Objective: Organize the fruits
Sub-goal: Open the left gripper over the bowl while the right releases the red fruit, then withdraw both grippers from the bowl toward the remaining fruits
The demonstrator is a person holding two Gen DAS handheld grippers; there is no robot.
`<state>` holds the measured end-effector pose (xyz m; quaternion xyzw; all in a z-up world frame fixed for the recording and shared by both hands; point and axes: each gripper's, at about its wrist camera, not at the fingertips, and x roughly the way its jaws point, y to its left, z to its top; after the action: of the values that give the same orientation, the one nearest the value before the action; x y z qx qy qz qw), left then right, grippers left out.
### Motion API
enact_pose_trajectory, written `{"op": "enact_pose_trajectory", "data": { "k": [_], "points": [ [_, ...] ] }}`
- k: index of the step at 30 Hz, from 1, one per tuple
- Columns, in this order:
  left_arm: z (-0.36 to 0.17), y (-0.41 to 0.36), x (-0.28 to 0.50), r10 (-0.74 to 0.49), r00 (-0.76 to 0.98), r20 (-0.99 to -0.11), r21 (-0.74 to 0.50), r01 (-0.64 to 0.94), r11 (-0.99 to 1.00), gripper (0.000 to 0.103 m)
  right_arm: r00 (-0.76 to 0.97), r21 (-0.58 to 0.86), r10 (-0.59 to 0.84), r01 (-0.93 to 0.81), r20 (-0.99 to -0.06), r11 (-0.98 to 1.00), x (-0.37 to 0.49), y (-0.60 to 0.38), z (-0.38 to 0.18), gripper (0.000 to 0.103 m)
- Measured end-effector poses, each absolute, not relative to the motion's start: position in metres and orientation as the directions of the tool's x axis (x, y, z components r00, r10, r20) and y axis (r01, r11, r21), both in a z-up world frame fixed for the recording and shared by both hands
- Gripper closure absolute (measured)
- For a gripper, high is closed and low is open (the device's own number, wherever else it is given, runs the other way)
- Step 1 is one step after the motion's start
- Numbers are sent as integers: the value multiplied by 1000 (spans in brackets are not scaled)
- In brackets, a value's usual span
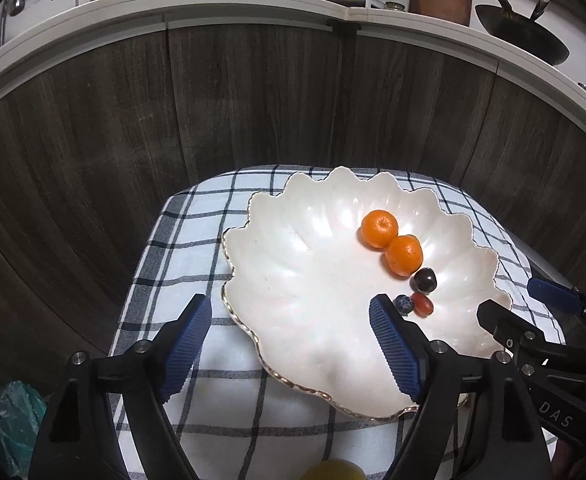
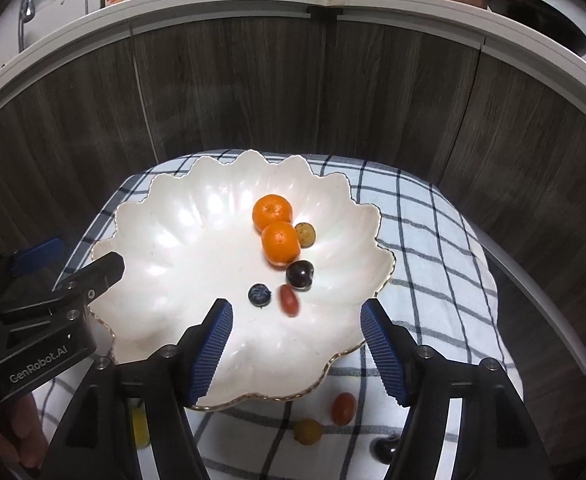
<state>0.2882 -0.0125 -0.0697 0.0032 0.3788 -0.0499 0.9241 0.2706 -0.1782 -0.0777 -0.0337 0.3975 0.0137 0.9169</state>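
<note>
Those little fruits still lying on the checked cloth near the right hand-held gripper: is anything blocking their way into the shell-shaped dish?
Nothing visible blocks them. The red cherry tomato and the small yellow fruit lie on the checked cloth just outside the dish's near rim, and the right hand-held gripper hangs open above that rim with nothing between its jaws.

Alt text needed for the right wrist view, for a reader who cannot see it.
A white scalloped dish on a checked cloth holds two oranges, a small yellowish fruit, a dark plum, a blueberry and a red tomato. The open right gripper hovers empty over the near rim; more fruit lies on the cloth.
</note>
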Motion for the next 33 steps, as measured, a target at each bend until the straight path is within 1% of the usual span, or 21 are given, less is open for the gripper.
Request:
{"op": "enact_pose_trajectory", "data": {
  "k": [9, 33],
  "points": [
    [-62, -10, 280, -83, 722, -687, -26, 90, 996, 19, 696, -47, 3, -53, -718, 997, 264, -179, -70, 36],
    [-40, -18, 250, -81, 753, -653, -16, 94, 995, 19, 741, -51, -10, -32, -671, 998, 237, -191, -47, 36]
  ]
}}
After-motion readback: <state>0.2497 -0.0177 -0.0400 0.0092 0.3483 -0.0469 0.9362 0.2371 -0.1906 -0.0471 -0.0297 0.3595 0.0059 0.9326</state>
